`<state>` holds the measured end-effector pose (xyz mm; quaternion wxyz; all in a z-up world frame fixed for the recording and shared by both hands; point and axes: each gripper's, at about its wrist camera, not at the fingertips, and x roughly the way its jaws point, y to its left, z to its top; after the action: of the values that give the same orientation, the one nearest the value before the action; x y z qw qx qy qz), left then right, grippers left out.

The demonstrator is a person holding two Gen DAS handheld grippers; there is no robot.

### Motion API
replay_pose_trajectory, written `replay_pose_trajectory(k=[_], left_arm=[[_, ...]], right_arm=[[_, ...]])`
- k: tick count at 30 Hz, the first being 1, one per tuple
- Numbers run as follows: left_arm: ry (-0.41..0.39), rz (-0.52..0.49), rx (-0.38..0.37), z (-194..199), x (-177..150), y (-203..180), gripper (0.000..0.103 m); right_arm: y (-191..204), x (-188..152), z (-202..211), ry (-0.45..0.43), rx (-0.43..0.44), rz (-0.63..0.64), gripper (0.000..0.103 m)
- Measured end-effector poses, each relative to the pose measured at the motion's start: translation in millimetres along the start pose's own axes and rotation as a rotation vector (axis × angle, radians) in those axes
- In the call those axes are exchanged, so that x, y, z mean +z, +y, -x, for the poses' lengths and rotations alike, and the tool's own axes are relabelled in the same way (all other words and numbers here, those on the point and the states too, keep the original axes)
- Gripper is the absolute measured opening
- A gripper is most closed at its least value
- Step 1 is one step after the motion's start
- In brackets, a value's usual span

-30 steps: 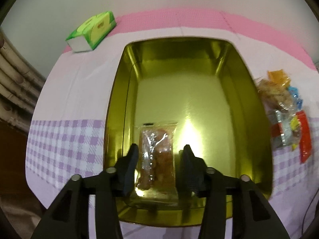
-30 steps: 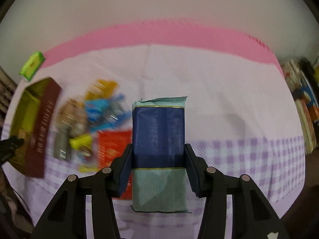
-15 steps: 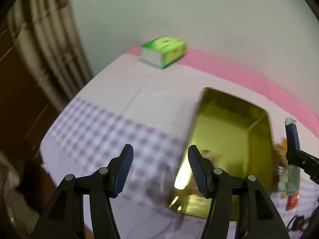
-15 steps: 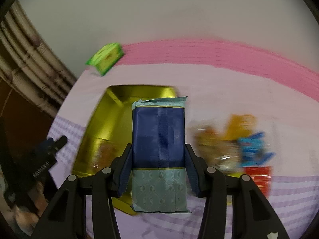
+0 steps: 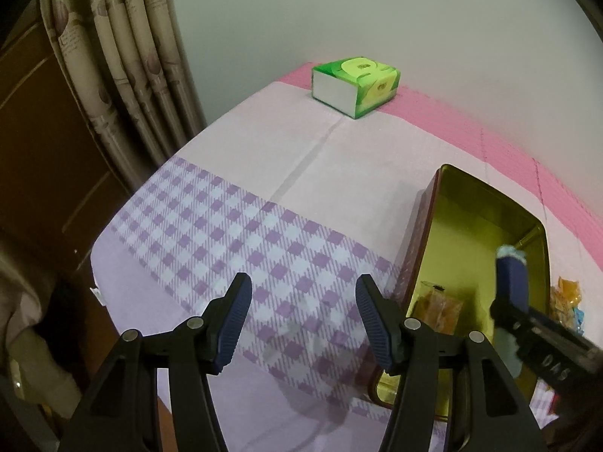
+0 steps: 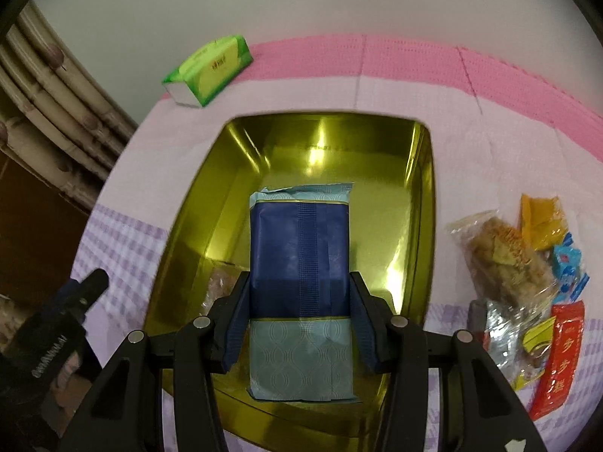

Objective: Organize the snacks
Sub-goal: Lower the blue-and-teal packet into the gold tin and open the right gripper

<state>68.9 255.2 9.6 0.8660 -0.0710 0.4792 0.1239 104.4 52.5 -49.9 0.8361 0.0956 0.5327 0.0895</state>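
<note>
While the right hand-held gripper (image 6: 299, 320) clamps the blue packet (image 6: 300, 263) by its long sides, the step in hand looks like setting that packet down inside the gold tin (image 6: 424, 203). To do it well, I would lower the packet until its underside is close to the tin's floor, keep it flat and square to the tin's walls, and choose the bare stretch of floor rather than the spot where a clear-wrapped snack (image 6: 218, 282) already lies near the tin's near-left corner. Only then should the pads let go, spreading just enough to clear the wrapper, and the lift out should go straight up so the fingers do not catch the rim. The wrapper looks slick and slightly soft, so a drop from height could let it slide or land askew.

The packet sticks out forward between the pads, its pale end toward the camera and its dark end hanging over the middle of the tin; whether it touches the floor I cannot tell.

The left hand-held gripper (image 5: 299, 320) stands released with nothing between its pads, its jaws having just been opening, over the checked cloth of the tabletop (image 5: 233, 226) just left of the tin.

Right of the tin, near the tabletop's right edge, the remaining snacks (image 6: 524, 271) lie in a loose heap. A green tissue box (image 6: 207, 69) sits at the far-left corner.
</note>
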Motion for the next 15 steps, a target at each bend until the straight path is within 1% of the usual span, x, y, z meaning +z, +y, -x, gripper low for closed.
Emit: replay_pose_trajectory(k=[5,7,11,15], left_arm=[[0.015,0.015,-0.009,-2,0,2,0.059],[0.015,0.014,-0.011,-2,0,2,0.059],[0.02,0.01,-0.013,-3,0,1,0.059],[0.019,0.006,-0.014,-3,-1,0,0.059]], right_arm=[[0,-4,-16,0.027,-0.037,0.009,0.046],[1,-3,-16,0.014,-0.069,0.027,0.046],[-1,-2,-17,0.021,-0.115,0.046,0.046],[-5,-3,-17,0.014,-0.142,0.054,0.046]])
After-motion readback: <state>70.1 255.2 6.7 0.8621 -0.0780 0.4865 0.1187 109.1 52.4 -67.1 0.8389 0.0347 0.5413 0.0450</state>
